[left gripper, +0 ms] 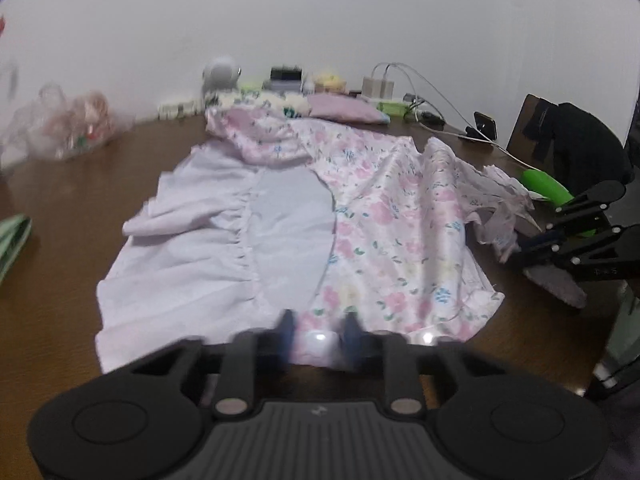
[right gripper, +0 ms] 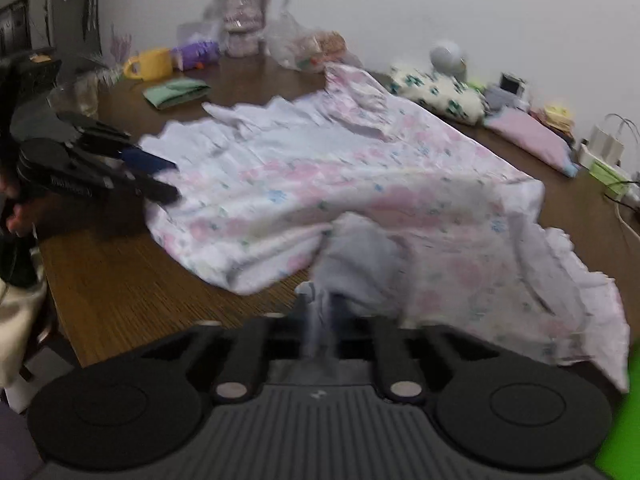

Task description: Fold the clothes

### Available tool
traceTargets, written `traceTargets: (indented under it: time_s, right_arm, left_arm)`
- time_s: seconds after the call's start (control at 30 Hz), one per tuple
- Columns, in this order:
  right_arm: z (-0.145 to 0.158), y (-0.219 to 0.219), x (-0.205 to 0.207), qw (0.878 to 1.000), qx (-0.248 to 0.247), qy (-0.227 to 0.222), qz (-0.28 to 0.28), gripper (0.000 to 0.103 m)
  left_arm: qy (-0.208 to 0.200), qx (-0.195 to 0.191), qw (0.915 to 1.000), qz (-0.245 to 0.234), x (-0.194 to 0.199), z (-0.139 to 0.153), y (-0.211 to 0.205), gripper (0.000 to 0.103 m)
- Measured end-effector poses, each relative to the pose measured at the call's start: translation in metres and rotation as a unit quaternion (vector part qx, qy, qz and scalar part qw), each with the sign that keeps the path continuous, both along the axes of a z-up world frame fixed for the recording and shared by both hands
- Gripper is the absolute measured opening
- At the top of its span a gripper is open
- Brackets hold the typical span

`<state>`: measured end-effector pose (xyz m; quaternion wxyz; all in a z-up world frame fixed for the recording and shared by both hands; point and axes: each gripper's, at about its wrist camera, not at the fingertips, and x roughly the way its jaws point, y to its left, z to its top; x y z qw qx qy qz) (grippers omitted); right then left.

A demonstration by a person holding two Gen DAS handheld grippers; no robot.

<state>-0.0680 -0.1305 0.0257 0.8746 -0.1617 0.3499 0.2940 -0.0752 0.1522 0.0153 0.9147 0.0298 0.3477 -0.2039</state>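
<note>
A floral garment [left gripper: 384, 216] of pale pink and white, printed with pink flowers and small blue and green sprigs, is spread across the brown wooden table [left gripper: 60, 240]. Part of it is turned over, so that its plain white inner side [left gripper: 192, 248], with a gathered seam, is shown on the left, while the printed side is seen on the right. The far end is bunched into a rumpled heap [left gripper: 256, 136]. A frilled edge [left gripper: 500, 200] is draped at the right. In the right wrist view, a grey-white fold [right gripper: 360, 264] of the cloth is raised at the near edge, and the fabric is wrinkled throughout.
</note>
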Motion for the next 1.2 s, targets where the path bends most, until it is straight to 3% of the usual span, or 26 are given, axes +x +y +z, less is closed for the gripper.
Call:
traceTargets:
  time_s: [0.1, 0.17, 0.27, 0.33, 0.37, 0.47, 0.57, 0.63, 0.7, 0.73, 0.87, 0.9, 0.97, 1.03, 1.13, 1.2]
  right_arm:
    - [0.005, -0.023, 0.007, 0.996, -0.079, -0.02, -0.048, 0.007]
    - [0.01, -0.042, 0.009, 0.987, -0.122, -0.037, -0.103, 0.008]
    - [0.032, -0.056, -0.008, 0.989, -0.077, -0.06, -0.113, 0.014]
    - [0.043, -0.054, -0.024, 0.997, 0.004, -0.048, -0.061, 0.042]
    - [0.041, -0.049, -0.03, 0.998, 0.033, -0.034, -0.029, 0.047]
    - [0.025, -0.029, -0.043, 0.998, 0.058, -0.004, 0.027, 0.048]
    - [0.006, -0.018, -0.045, 0.998, 0.058, 0.012, 0.027, 0.042]
    - [-0.002, -0.018, -0.04, 0.996, 0.076, 0.034, 0.018, 0.029]
    - [-0.006, -0.02, -0.04, 0.994, 0.098, 0.056, 0.008, 0.025]
    - [-0.005, -0.02, -0.043, 0.993, 0.104, 0.062, 0.007, 0.014]
    - [0.009, -0.028, -0.05, 0.992, 0.112, 0.058, 0.011, 0.01]
    - [0.013, -0.031, -0.052, 0.992, 0.112, 0.055, 0.012, 0.01]
    - [0.022, -0.036, -0.051, 0.993, 0.109, 0.049, 0.012, 0.015]
    - [0.032, -0.038, -0.046, 0.993, 0.109, 0.036, 0.011, 0.058]
    - [0.054, -0.042, -0.031, 0.993, 0.122, 0.002, 0.003, 0.06]
    - [0.073, -0.047, -0.008, 0.992, 0.128, -0.02, -0.01, 0.06]
  left_arm:
    - [0.022, -0.019, 0.9994, -0.016, -0.02, 0.003, -0.008, 0.015]
    - [0.034, -0.025, 0.9977, -0.053, -0.039, 0.005, -0.024, 0.016]
    - [0.021, -0.024, 0.996, -0.083, -0.06, 0.013, -0.039, 0.023]
    - [0.012, -0.048, 0.9959, -0.076, -0.059, 0.017, -0.037, 0.052]
    - [0.018, -0.055, 0.9962, -0.065, -0.054, 0.016, -0.036, 0.056]
    - [0.055, -0.063, 0.9962, -0.025, -0.038, 0.009, -0.037, 0.049]
    - [0.055, -0.066, 0.9958, -0.033, -0.038, 0.009, -0.043, 0.028]
    - [0.063, -0.078, 0.9941, -0.043, -0.039, 0.007, -0.043, 0.007]
    - [0.071, -0.079, 0.9936, -0.039, -0.041, 0.005, -0.045, 0.004]
    - [0.073, -0.079, 0.9936, -0.033, -0.041, 0.005, -0.045, 0.001]
    - [0.058, -0.092, 0.9941, -0.009, -0.042, 0.014, -0.037, 0.001]
    - [0.052, -0.097, 0.9939, -0.002, -0.04, 0.018, -0.033, 0.003]
    - [0.046, -0.093, 0.9946, 0.005, -0.029, 0.025, -0.025, 0.022]
    - [0.017, -0.067, 0.9973, 0.023, -0.017, 0.045, -0.024, 0.049]
    - [-0.021, -0.034, 0.9988, 0.027, 0.012, 0.067, -0.032, 0.068]
    - [-0.03, -0.01, 0.9988, 0.039, 0.042, 0.073, -0.041, 0.073]
